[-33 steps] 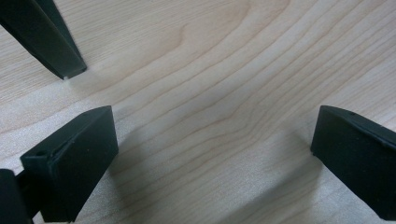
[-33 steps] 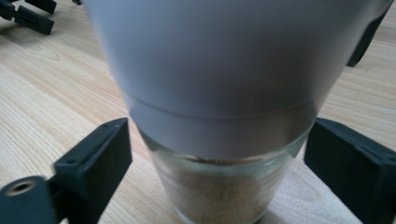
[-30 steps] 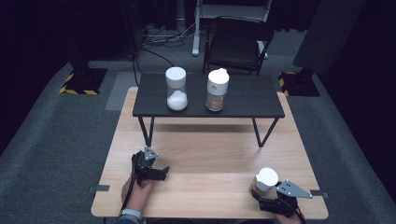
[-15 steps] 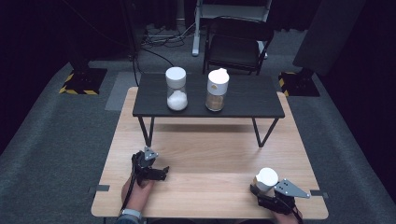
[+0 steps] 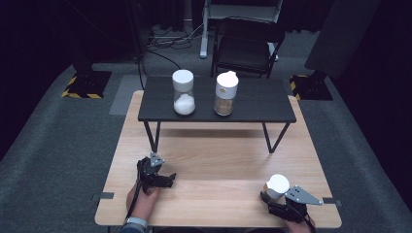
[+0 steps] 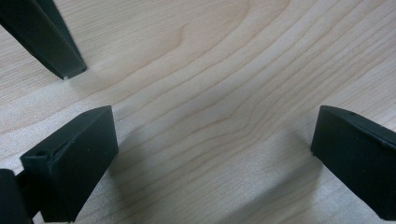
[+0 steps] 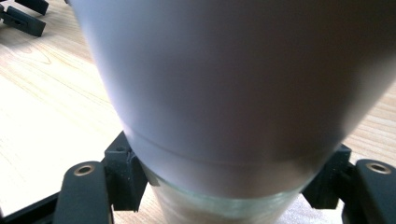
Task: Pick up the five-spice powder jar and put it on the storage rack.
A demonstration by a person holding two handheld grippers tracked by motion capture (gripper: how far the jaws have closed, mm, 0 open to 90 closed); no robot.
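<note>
A glass jar with a wide white lid [image 5: 278, 185] stands upright near the front right corner of the wooden table [image 5: 218, 160]. My right gripper [image 5: 271, 197] has just been closing its jaws and is shut on the jar's glass body below the lid. In the right gripper view the jar [image 7: 224, 84] is very close, with a black pad [image 7: 122, 173] pressed on each side. My left gripper [image 5: 167, 178] rests on the table at the front left, held by a hand. In the left gripper view its jaws stand wide open over bare wood [image 6: 215, 154].
A low black table [image 5: 252, 99] stands on the far half of the wooden table. On it are a white-lidded jar of white powder [image 5: 183, 93] and a jar of brown contents [image 5: 226, 94]. A black chair [image 5: 248, 48] is behind.
The right gripper's jaws have closed onto the white-lidded jar. Both hands and the jar stay where they were.
</note>
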